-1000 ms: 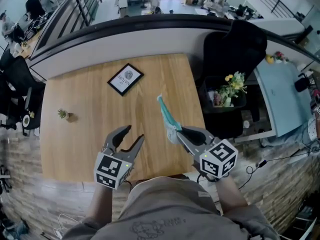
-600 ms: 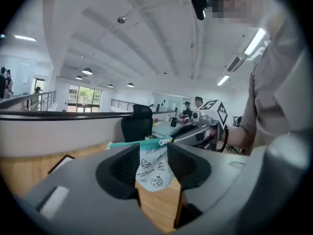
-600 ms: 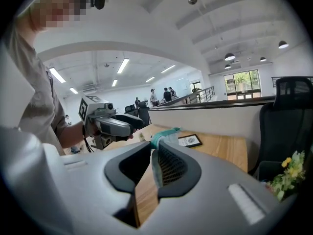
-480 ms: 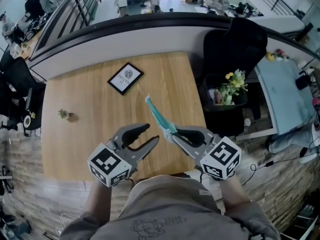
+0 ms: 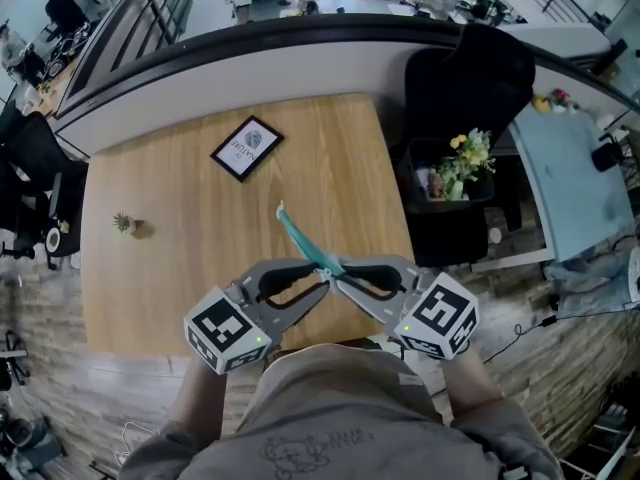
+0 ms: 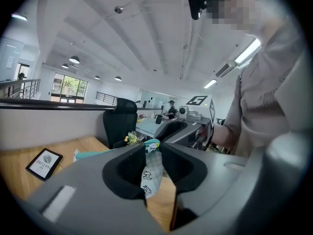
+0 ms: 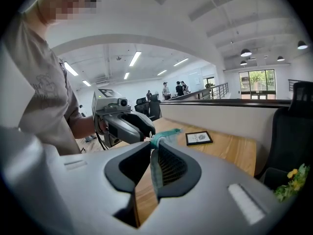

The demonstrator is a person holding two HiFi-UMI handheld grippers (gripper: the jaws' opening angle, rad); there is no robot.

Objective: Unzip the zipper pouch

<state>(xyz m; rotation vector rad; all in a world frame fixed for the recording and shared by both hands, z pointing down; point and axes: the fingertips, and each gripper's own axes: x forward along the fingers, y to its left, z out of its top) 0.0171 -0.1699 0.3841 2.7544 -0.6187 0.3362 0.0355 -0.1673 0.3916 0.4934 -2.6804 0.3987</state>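
A slim teal zipper pouch (image 5: pixel 298 238) is held up over the wooden table (image 5: pixel 170 278), slanting away from me. My right gripper (image 5: pixel 338 275) is shut on its near end; in the right gripper view the mesh and teal edge of the pouch (image 7: pixel 155 173) sit pinched between the jaws of that gripper (image 7: pixel 154 143). My left gripper (image 5: pixel 320 279) faces it tip to tip. Its jaws are closing, and the pouch's printed clear end (image 6: pixel 149 173) hangs in the narrow gap of the left gripper (image 6: pixel 153 146). I cannot see the zipper pull.
A black-framed picture (image 5: pixel 247 148) lies at the table's far side and a tiny plant (image 5: pixel 125 224) near its left edge. A black chair (image 5: pixel 470 88) and a box with flowers (image 5: pixel 465 163) stand right of the table. A curved dark ledge (image 5: pixel 250 53) runs behind it.
The left gripper has swung right and met the right gripper's tips, its jaws narrowing around the pouch's end. The right gripper has carried the pouch leftward.
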